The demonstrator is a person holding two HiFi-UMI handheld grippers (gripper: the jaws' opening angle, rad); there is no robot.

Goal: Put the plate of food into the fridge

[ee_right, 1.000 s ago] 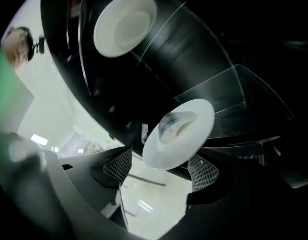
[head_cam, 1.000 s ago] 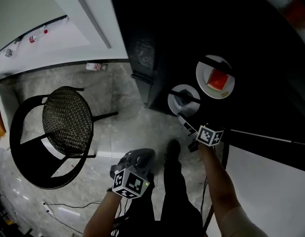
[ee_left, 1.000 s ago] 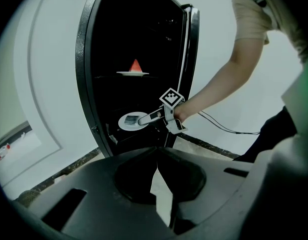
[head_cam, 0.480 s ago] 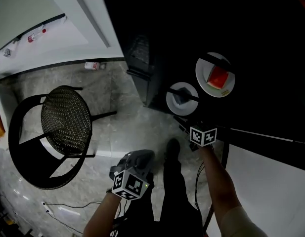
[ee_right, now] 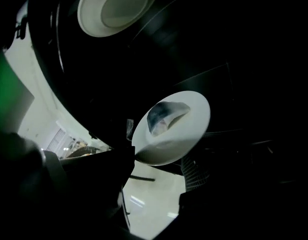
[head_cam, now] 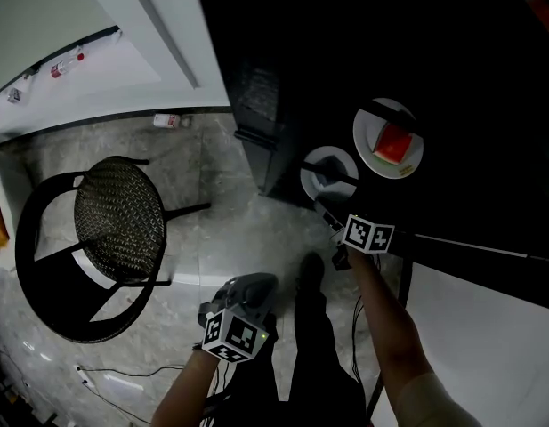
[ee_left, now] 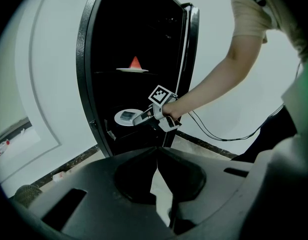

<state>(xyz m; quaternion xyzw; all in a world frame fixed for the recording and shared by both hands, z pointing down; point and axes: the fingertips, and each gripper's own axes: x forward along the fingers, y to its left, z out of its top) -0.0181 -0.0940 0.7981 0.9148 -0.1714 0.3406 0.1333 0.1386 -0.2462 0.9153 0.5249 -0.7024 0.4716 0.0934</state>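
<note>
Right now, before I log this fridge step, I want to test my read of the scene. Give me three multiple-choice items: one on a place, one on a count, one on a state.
1. Where in the fridge is the plate with the red wedge?
A above the other plate
B below it
C beside it, at the same level

2. How many white plates show inside the fridge?
A one
B two
C four

3. How does the left gripper hold its jaws?
A wide apart
B clamped on a plate
C shut, nothing between

Key:
1 A, the left gripper view shows it higher up.
2 B, every view shows two.
3 C, its own view shows the tips meeting, empty.
</note>
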